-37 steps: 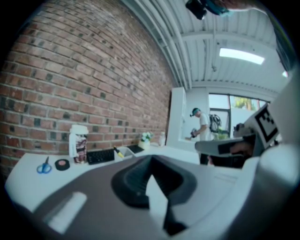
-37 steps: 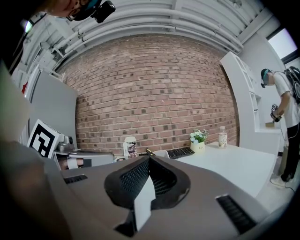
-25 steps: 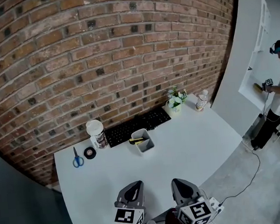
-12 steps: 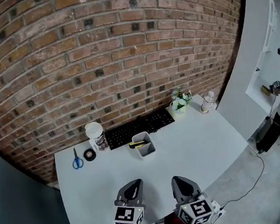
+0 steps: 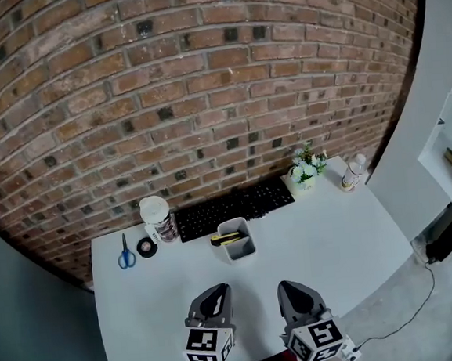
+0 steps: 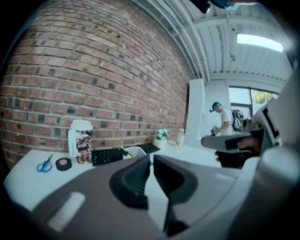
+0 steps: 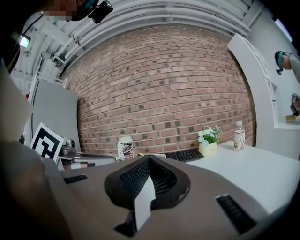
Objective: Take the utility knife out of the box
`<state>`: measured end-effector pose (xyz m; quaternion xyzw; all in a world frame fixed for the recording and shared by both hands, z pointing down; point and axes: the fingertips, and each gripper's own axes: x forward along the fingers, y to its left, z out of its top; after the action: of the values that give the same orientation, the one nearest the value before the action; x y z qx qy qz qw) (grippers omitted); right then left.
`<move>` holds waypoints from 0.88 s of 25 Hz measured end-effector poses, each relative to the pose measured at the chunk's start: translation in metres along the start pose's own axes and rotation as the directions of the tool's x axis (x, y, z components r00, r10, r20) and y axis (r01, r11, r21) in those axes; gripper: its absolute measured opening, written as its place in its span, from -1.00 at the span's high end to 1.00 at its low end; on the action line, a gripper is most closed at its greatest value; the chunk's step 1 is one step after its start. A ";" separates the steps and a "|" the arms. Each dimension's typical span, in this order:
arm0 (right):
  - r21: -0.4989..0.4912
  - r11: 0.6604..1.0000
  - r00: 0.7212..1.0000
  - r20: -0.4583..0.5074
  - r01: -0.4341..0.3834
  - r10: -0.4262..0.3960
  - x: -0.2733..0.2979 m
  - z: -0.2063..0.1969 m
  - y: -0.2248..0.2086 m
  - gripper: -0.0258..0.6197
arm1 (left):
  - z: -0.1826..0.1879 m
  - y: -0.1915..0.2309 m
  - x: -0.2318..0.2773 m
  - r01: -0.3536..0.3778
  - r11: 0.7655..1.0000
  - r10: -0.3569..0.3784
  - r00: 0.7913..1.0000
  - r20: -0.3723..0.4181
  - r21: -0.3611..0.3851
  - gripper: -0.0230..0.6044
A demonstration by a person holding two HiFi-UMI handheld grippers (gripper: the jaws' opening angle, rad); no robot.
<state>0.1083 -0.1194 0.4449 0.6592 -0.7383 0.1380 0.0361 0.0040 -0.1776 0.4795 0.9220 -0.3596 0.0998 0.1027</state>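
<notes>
Roughly at the middle of the white desk [image 5: 325,238] stands the small pale grey open-topped rectangular box [image 5: 240,248]. The yellow and black utility knife [image 5: 226,237] lies crosswise in its far end, and nothing else can be made out inside. Just behind the box runs a black computer keyboard [image 5: 235,207], set along the red brick wall [image 5: 202,83]. At the keyboard's left end stands a tall cylindrical canister with a white lid and patterned label [image 5: 157,219]; the lid is on, so its contents are hidden. Left of it lie a black roll of tape [image 5: 146,246] and blue-handled scissors [image 5: 126,255]. At the keyboard's right end a small white pot [image 5: 304,179] holds white flowers and green leaves, and beside that is a clear plastic bottle with a label [image 5: 353,172]; whether it is full I cannot tell. The left gripper [image 5: 218,293] and the right gripper [image 5: 287,288] hover side by side over the near edge of the desk, well apart from the box. The left one's jaws are opening, a narrow slit between them and nothing in it; the right one's jaws are clenched together, empty.
</notes>
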 end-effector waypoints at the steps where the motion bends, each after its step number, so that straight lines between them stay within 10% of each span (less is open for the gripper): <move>1: -0.001 1.000 1.000 -0.008 -0.011 0.011 0.004 0.001 -0.004 0.90 | 0.001 0.001 0.004 -0.013 1.000 0.013 1.000 -0.002 -0.003 0.87; 22: -0.067 0.966 0.968 -0.059 -0.250 0.246 0.085 0.015 -0.073 0.90 | -0.008 0.038 0.081 -0.314 0.941 0.303 0.948 -0.100 -0.124 0.60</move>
<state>0.1714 -0.2115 0.4622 0.5563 -0.8183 0.1306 0.0614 0.0352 -0.2551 0.5122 0.8403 -0.5011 0.1263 0.1637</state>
